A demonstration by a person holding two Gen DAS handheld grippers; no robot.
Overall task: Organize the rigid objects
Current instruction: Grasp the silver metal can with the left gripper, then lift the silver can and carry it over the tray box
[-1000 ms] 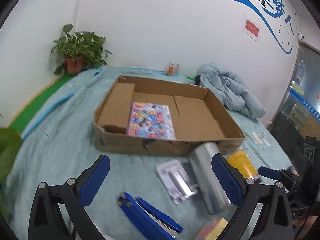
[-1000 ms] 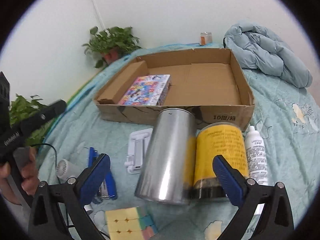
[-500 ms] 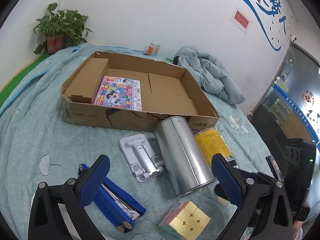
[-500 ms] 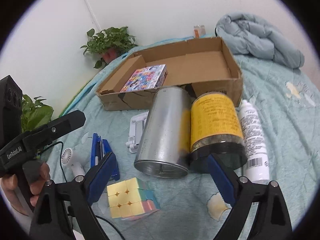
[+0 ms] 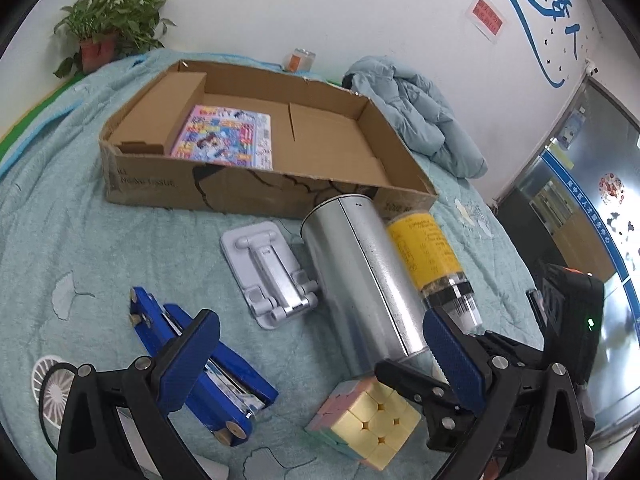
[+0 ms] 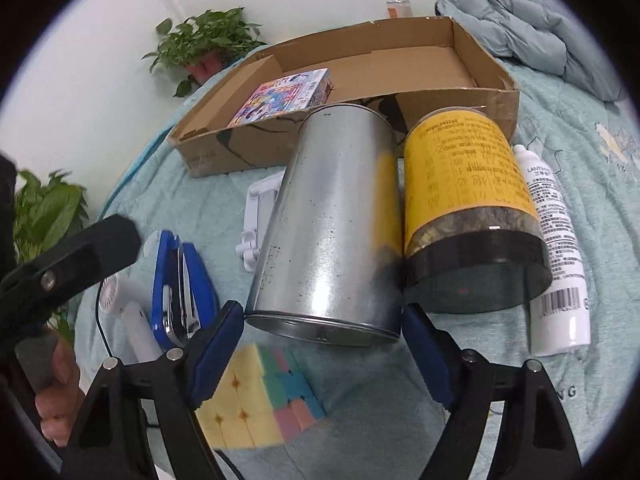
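A silver tin [image 6: 332,208] lies on its side on the teal blanket, touching a yellow-labelled jar [image 6: 468,188] with a black lid. My right gripper [image 6: 320,340] has its blue fingers on either side of the tin's near end. Its jaws are closing, and the pads stand at the rim without visibly pressing it. My left gripper [image 5: 320,360] is open above a pastel cube [image 5: 364,420] and a blue stapler [image 5: 240,392], gripping nothing. The tin [image 5: 360,280] and jar [image 5: 428,252] lie just ahead of it. A colourful box [image 5: 228,136] lies inside the cardboard tray [image 5: 160,184].
A white phone stand [image 5: 268,272] lies left of the tin and a white spray bottle [image 6: 556,240] right of the jar. A small white fan [image 6: 124,308] is beside the stapler. A puffy jacket [image 5: 416,112] and a potted plant [image 5: 108,28] are at the back. A hand [image 6: 56,400] holds the left gripper.
Both grippers came down and tipped toward the objects. The right jaws narrowed around the tin's near end. The cube, stapler and fan came into the left view.
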